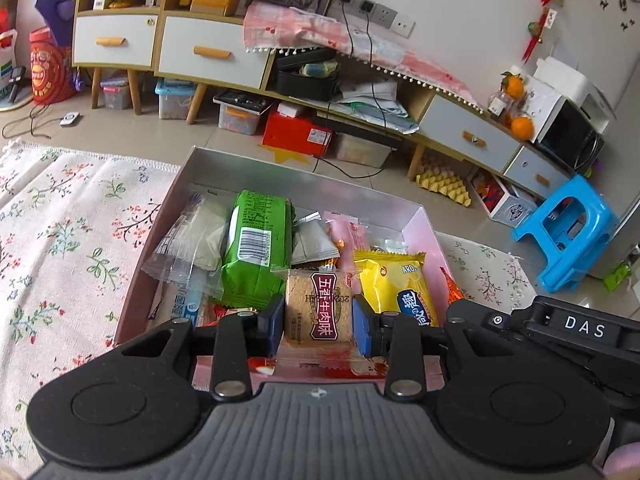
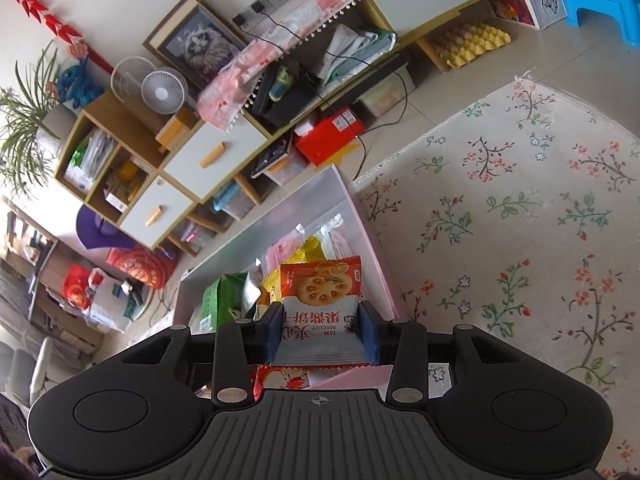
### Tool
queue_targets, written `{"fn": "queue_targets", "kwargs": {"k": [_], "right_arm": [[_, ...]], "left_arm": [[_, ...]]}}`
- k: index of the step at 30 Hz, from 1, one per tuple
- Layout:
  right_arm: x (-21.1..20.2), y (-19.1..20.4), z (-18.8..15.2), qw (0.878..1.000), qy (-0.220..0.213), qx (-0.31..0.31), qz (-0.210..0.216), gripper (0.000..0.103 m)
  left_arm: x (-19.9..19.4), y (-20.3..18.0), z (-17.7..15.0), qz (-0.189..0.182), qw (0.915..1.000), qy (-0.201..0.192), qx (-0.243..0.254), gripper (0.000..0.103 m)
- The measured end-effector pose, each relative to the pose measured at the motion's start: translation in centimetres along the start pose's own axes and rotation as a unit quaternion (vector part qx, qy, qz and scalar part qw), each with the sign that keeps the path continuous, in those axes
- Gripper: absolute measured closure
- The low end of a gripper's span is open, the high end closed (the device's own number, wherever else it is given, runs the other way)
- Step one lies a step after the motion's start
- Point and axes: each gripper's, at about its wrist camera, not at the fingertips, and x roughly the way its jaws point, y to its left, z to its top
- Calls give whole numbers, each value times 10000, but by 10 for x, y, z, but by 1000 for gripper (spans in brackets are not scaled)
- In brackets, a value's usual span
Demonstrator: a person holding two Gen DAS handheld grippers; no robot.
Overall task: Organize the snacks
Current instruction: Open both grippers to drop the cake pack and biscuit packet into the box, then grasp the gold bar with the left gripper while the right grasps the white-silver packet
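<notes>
**Snacks in both grippers, box half filled**

Packets are the business of this step: each gripper holds one over the pink box [image 1: 152,240], which sits on the floral rug [image 1: 72,216].

The left gripper [image 1: 319,320] has its blue pads pressed against the two sides of a tan cracker packet [image 1: 319,308] with a maroon label. The jaws stand about as far apart as the packet is wide, so the packet looks clamped. It hangs over the near end of the box, above a red wrapper. Beyond it lie a green packet [image 1: 252,248], a yellow packet [image 1: 390,280], clear-wrapped pieces [image 1: 188,240] along the left wall and a pink sachet [image 1: 344,232].

The right gripper [image 2: 323,330] is closed to a similar width on a jam biscuit packet [image 2: 320,300], orange above and white below, gripped across its white end. It hangs above the near right part of the same box [image 2: 362,216].

I judge this to be the placing stage, with both snacks carried and not yet laid down. Whether either packet touches the pile beneath cannot be told. The next move calls for lowering each packet into a free gap, the bare far end looking roomiest, and opening the jaws only when the packet is supported, one hand at a time so that the grippers do not crowd each other.
</notes>
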Motion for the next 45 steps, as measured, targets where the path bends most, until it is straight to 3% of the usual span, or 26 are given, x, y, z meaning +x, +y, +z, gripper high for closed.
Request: {"fn": "queue_targets", "kwargs": {"k": [4,7,8,18,31,40,45], "right_arm": [[2,-2,-1,10000,24,47,39,61],[2,-6,0,9999,-2,166,27,53],[1,-7,0,9998,-19,218,37,45],[-6,-7,5,9994,-93,303,114,39],[-53,19,3,9991,187,-382,-88,21],[-89,36,-15,9917,545,-1135,-254,16],[-102,33,-24,9875,706,-1370,-316,10]], "left_arm": [[2,-2,-2,135,9998,-39,115,70],[2,-1,-3,155,9998,-78,65,67],[1,-1,-3,172,9998,-95,70,66],[-3,-10,-3,175,9996,-122,182,48],[-43,-30,-16,287,9972,10,683,14],[-71,-35,-34,545,9941,506,792,1],[-81,-32,-51,631,9931,752,640,1]]}}
